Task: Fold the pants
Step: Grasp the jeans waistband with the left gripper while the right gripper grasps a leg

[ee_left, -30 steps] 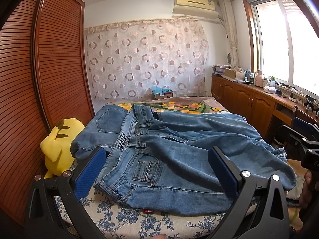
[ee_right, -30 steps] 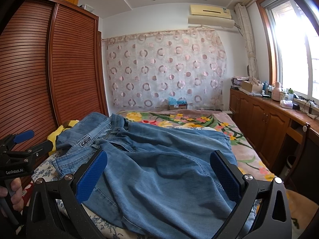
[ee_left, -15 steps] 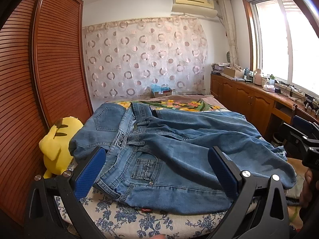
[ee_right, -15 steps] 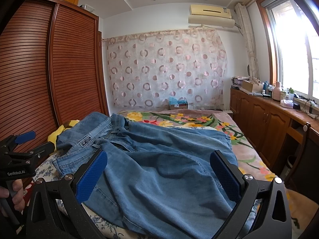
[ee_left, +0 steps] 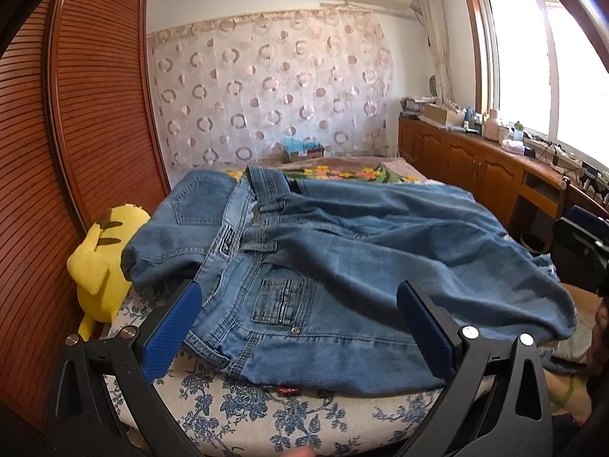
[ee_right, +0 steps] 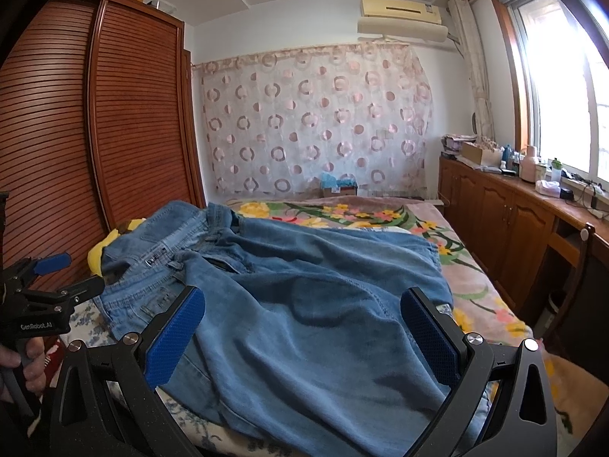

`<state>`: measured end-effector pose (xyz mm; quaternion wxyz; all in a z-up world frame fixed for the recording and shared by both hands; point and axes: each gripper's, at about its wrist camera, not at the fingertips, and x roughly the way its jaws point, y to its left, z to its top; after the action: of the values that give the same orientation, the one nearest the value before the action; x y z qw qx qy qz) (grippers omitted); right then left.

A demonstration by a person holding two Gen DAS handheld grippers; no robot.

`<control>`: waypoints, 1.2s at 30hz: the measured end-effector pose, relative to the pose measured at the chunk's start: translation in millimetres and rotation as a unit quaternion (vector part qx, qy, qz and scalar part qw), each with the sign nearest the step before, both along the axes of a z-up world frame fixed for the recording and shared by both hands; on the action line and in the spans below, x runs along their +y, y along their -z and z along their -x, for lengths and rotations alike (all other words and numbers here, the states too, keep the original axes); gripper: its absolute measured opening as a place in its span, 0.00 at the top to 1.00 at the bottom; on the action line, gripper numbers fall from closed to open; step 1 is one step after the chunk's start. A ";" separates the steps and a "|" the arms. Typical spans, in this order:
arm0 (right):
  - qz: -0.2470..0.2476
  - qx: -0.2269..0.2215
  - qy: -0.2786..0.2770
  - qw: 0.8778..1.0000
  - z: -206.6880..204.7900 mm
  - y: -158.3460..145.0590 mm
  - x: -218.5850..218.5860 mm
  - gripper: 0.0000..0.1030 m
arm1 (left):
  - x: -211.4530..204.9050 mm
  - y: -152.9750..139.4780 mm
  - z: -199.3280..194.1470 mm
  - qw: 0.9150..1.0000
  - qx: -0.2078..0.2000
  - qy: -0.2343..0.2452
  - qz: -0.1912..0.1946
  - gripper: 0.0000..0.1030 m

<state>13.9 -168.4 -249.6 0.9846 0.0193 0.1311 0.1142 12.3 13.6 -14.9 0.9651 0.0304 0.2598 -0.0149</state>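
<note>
Far left: yellow plush toy (ee_left: 99,262) | my left gripper (ee_left: 304,327), marked "GenRobot.AI": spread wide, empty | bed (ee_left: 266,411) centre: jeans (ee_left: 342,266), red hem tag unreadable | my right gripper (ee_right: 304,335): spread wide, empty.

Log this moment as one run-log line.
jeans: unfolded on bed | left hand-held gripper: open, empty | right hand-held gripper: open, empty | fold: not started

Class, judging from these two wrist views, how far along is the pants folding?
Done: the jeans lie on the bed, rumpled, with no neat fold visible. In hand: nothing; the left gripper and right gripper are both open above the denim. Left: grasping and all the folding.
</note>
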 end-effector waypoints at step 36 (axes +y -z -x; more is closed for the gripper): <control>0.056 0.178 0.018 0.982 -79.2 -9.2 -39.3 0.30 | 105.4 82.4 -54.9 0.993 0.113 -0.027 0.032 0.46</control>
<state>93.1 -207.7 -240.3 0.9470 -0.0136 0.3098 0.0841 67.2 119.0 -97.3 0.9300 -0.0096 0.3675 -0.0009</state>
